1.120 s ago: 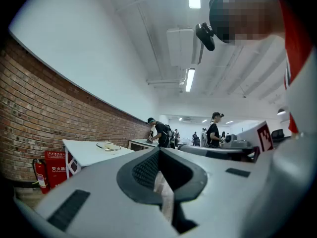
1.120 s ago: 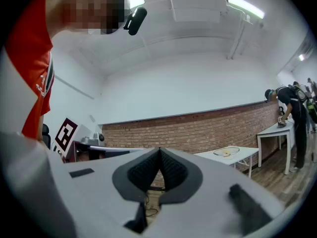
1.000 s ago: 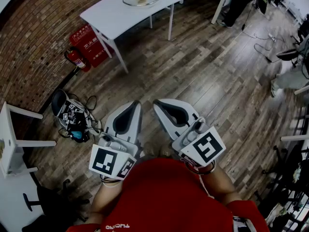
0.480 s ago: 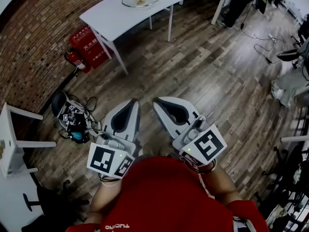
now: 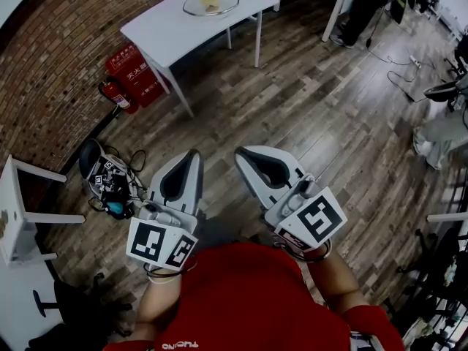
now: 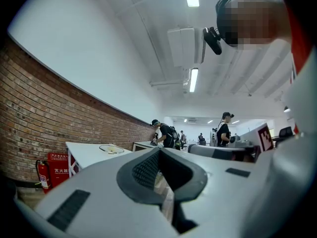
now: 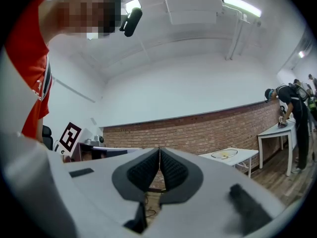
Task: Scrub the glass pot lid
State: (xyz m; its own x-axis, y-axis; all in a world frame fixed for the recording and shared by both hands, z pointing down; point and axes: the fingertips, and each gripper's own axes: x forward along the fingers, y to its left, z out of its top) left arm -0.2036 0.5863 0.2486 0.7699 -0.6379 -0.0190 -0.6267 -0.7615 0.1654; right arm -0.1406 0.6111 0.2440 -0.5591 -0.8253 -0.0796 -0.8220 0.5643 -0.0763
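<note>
The glass pot lid point(image 5: 210, 3) lies on a white table point(image 5: 168, 28) far ahead by the brick wall, with something yellowish on or under it. Both grippers are held close to the person's red-shirted body, high above the wooden floor and far from the lid. My left gripper point(image 5: 194, 154) is shut and empty, and so is my right gripper point(image 5: 243, 154). In the left gripper view the lid point(image 6: 111, 149) shows small beyond the shut left gripper point(image 6: 159, 150). The right gripper view has the lid point(image 7: 224, 154) to the right of the shut right gripper point(image 7: 159, 149).
A red fire-extinguisher box point(image 5: 135, 66) and an extinguisher point(image 5: 117, 91) stand against the brick wall. A black bag with cables point(image 5: 108, 178) lies on the floor at left. Another white table point(image 5: 16, 210) is at the far left. People point(image 5: 365, 2) stand at the upper right.
The left gripper has drifted slightly left and down, and the right one has barely shifted. Both have stayed shut.
</note>
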